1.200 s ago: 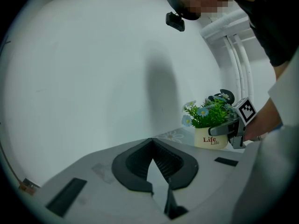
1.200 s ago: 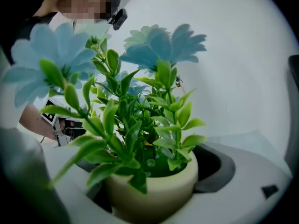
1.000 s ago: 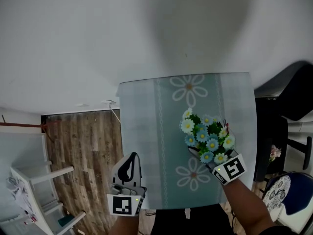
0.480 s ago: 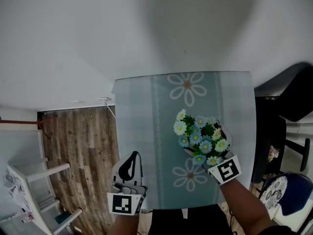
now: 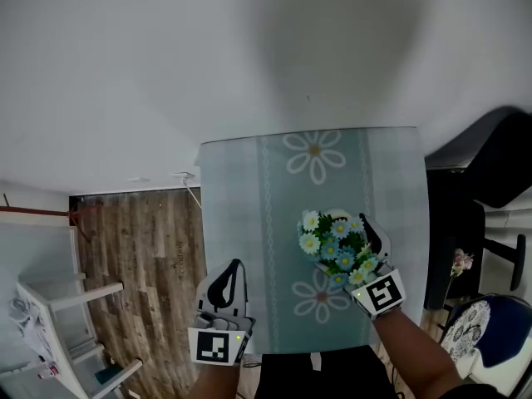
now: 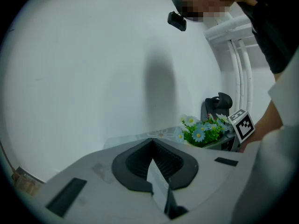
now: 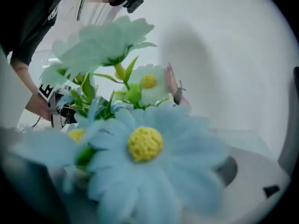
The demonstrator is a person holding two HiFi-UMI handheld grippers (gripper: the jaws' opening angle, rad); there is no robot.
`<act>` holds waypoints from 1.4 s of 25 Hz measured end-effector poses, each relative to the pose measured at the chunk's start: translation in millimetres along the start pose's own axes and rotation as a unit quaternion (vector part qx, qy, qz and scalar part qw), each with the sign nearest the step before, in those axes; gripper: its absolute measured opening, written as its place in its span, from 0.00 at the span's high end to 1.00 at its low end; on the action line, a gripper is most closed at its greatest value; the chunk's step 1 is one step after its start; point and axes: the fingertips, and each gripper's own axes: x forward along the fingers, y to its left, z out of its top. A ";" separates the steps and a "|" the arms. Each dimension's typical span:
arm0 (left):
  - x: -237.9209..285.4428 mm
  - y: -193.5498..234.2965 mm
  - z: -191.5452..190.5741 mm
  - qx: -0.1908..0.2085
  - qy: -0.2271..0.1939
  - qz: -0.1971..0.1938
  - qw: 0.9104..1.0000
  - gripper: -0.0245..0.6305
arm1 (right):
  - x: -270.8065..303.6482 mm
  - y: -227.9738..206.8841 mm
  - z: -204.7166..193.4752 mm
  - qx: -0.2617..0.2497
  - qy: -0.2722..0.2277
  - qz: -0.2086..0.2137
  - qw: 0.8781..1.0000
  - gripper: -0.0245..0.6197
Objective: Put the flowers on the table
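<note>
A bunch of blue and white daisies (image 5: 335, 244) with green leaves hangs over the near right part of the table (image 5: 237, 206), which has a teal cloth with a daisy print. My right gripper (image 5: 353, 256) is shut on the flowers from the near side, and its marker cube (image 5: 380, 293) shows below them. In the right gripper view the daisies (image 7: 140, 143) fill the picture and hide the jaws. My left gripper (image 5: 224, 285) hovers at the table's near left edge, shut and holding nothing. From the left gripper view (image 6: 152, 141) the flowers (image 6: 201, 130) appear to the right.
A black chair (image 5: 482, 165) stands to the right of the table, with a blue patterned seat (image 5: 490, 331) nearer me. Wooden floor (image 5: 141, 248) and a white rack (image 5: 58, 306) lie to the left. A white wall rises behind the table.
The right gripper has carried the flowers a little to the left and lower over the table. The left gripper has hardly moved.
</note>
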 end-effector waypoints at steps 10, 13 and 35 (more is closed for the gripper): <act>-13.3 -11.4 31.2 0.015 -0.027 0.000 1.000 0.96 | -39.2 9.1 48.7 -0.029 -0.067 -0.011 0.997 0.11; -19.2 -14.0 42.6 0.017 -0.034 0.003 0.999 0.96 | -51.4 10.8 58.1 -0.018 -0.059 -0.008 0.998 0.11; -81.0 -25.2 140.4 0.096 -0.107 0.000 0.990 0.96 | -159.5 -5.2 137.0 0.001 -0.085 -0.065 0.994 0.12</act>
